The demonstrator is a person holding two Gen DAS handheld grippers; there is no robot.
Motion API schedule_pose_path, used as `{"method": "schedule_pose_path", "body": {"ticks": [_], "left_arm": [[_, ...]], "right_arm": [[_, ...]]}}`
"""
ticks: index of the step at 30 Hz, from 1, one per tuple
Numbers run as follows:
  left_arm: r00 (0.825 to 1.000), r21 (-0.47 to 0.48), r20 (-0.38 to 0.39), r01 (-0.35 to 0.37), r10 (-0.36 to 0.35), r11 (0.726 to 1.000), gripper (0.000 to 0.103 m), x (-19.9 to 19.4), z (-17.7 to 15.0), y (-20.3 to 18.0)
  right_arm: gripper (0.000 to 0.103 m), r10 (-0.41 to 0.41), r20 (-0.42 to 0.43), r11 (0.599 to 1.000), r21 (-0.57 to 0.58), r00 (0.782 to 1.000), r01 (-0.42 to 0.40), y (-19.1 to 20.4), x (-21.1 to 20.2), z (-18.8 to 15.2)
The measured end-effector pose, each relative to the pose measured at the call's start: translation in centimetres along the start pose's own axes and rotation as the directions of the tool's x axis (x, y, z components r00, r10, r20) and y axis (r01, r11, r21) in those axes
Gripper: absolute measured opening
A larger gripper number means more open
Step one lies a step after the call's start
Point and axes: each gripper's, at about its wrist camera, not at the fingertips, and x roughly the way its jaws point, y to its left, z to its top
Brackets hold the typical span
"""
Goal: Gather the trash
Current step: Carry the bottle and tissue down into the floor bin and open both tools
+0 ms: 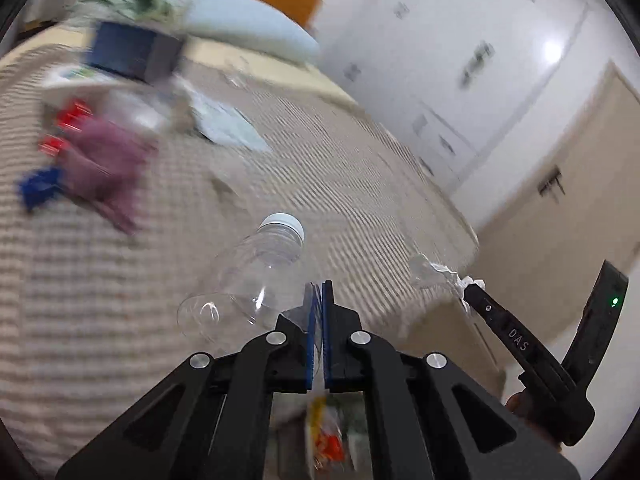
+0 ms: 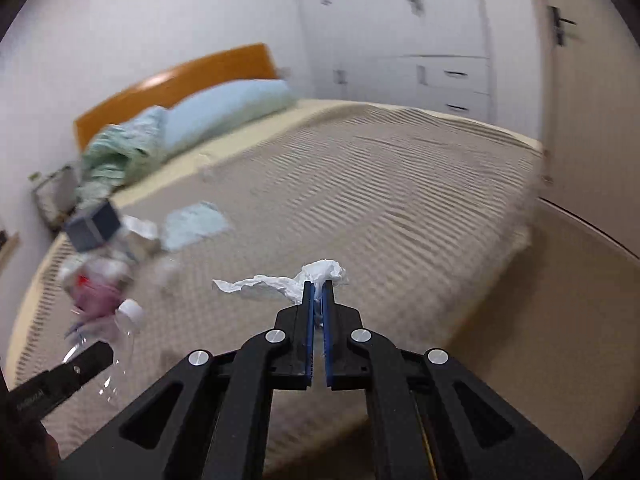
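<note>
Left gripper: jaws closed on the edge of a clear plastic bottle. Bottle sticks out to the left of the tips, white cap pointing away from the camera, whole body lifted off the bed. Something thin and transparent runs down between the pads; below the jaws a blurred red-and-yellow wrapper shows, can't tell what it sits in.

Right gripper: jaws closed on a crumpled white tissue. Tissue bunches at the fingertips and trails left, held above the beige bedspread.

Remaining clutter is well apart from both grippers, toward the headboard side: a dark blue box, red items, a purple cloth, a pale blue flat packet. All motion-blurred.
</note>
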Motion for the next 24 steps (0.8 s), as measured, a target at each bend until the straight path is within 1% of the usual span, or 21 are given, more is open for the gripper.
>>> {"method": "schedule_pose_path", "body": {"ticks": [1,2,4,5,6,7,8,9,10,11,12,14,15,16,17,18,20,21,22,23,24], "left_arm": [[0.999,0.028,-0.04,0.008,-0.007,1.0,0.0,1.5,-0.8,-1.3],[0.994,0.059,-0.103,0.024,-0.018,0.998,0.0,3.5,-1.9,-2.7],[0.975,0.107,-0.221,0.044,-0.019,0.993,0.003,6.7,-3.9,-4.5],[0.964,0.152,-0.266,0.044,-0.002,0.987,0.004,8.1,-4.7,-5.5],[0.947,0.21,-0.32,0.069,0.002,0.975,0.004,9.5,-5.3,-6.8],[0.939,0.225,-0.342,0.109,-0.026,0.968,0.004,10.4,-5.7,-7.7],[0.935,0.226,-0.353,0.129,-0.042,0.966,0.004,11.0,-5.9,-8.2],[0.922,0.225,-0.381,0.159,-0.063,0.961,0.004,12.0,-6.3,-9.1],[0.9,0.232,-0.428,0.2,-0.085,0.952,0.004,13.3,-6.9,-10.2],[0.879,0.262,-0.468,0.231,-0.086,0.937,0.003,14.5,-7.6,-11.5],[0.87,0.297,-0.489,0.24,-0.068,0.924,0.003,15.3,-8.3,-12.3],[0.836,0.391,-0.548,0.253,0.003,0.885,0.003,17.8,-10.3,-14.2],[0.808,0.43,-0.587,0.269,0.041,0.862,0.003,19.5,-11.6,-14.9],[0.787,0.458,-0.611,0.268,0.081,0.847,0.003,21.3,-12.6,-15.3],[0.771,0.491,-0.622,0.249,0.136,0.835,0.003,23.4,-13.5,-15.1],[0.764,0.504,-0.627,0.253,0.149,0.826,0.003,24.7,-14.2,-15.0],[0.76,0.489,-0.64,0.29,0.112,0.823,0.003,26.2,-15.1,-14.6],[0.774,0.489,-0.622,0.261,0.122,0.832,0.003,27.3,-15.5,-14.2],[0.77,0.504,-0.618,0.235,0.157,0.831,0.003,28.5,-16.0,-13.8],[0.758,0.511,-0.628,0.228,0.178,0.829,0.005,29.6,-16.3,-13.5],[0.754,0.514,-0.627,0.211,0.196,0.832,0.014,30.1,-16.5,-13.3]], "right_arm": [[0.004,-0.03,-0.016,0.999,-0.013,0.999,0.03,-1.2,0.0,-0.7],[0.004,-0.056,-0.031,0.998,-0.03,0.998,0.055,-2.2,0.0,-1.3],[0.004,-0.112,-0.098,0.991,-0.083,0.989,0.104,-4.5,0.7,-3.1],[0.004,-0.135,-0.127,0.988,-0.098,0.983,0.123,-5.6,1.0,-3.9],[0.004,-0.155,-0.184,0.984,-0.113,0.971,0.136,-7.2,1.6,-5.5],[0.004,-0.165,-0.215,0.983,-0.119,0.962,0.142,-8.1,2.0,-6.4],[0.004,-0.182,-0.243,0.98,-0.125,0.953,0.155,-9.1,2.3,-7.4],[0.004,-0.197,-0.276,0.978,-0.126,0.941,0.168,-10.4,2.7,-8.8],[0.004,-0.203,-0.306,0.977,-0.122,0.93,0.173,-11.5,3.0,-9.9],[0.004,-0.21,-0.337,0.977,-0.116,0.918,0.181,-12.7,3.3,-11.3],[0.004,-0.214,-0.354,0.976,-0.112,0.91,0.185,-13.4,3.4,-12.0],[0.004,-0.213,-0.4,0.977,-0.105,0.891,0.186,-14.7,3.9,-13.9],[0.004,-0.214,-0.422,0.977,-0.11,0.881,0.184,-15.3,4.3,-14.9],[0.004,-0.222,-0.442,0.975,-0.117,0.869,0.19,-15.9,4.6,-15.9],[0.004,-0.222,-0.456,0.975,-0.116,0.862,0.189,-16.4,4.8,-16.6],[0.004,-0.216,-0.473,0.976,-0.107,0.854,0.188,-16.9,5.2,-17.4],[0.004,-0.206,-0.498,0.978,-0.087,0.842,0.187,-17.6,6.0,-18.7],[0.004,-0.197,-0.514,0.98,-0.079,0.835,0.183,-17.8,6.6,-19.5],[0.004,-0.192,-0.523,0.981,-0.078,0.83,0.178,-18.0,6.8,-20.0],[0.004,-0.188,-0.534,0.982,-0.08,0.824,0.172,-17.9,7.2,-20.6],[0.004,-0.183,-0.55,0.983,-0.082,0.815,0.165,-18.0,7.7,-21.2]]}}
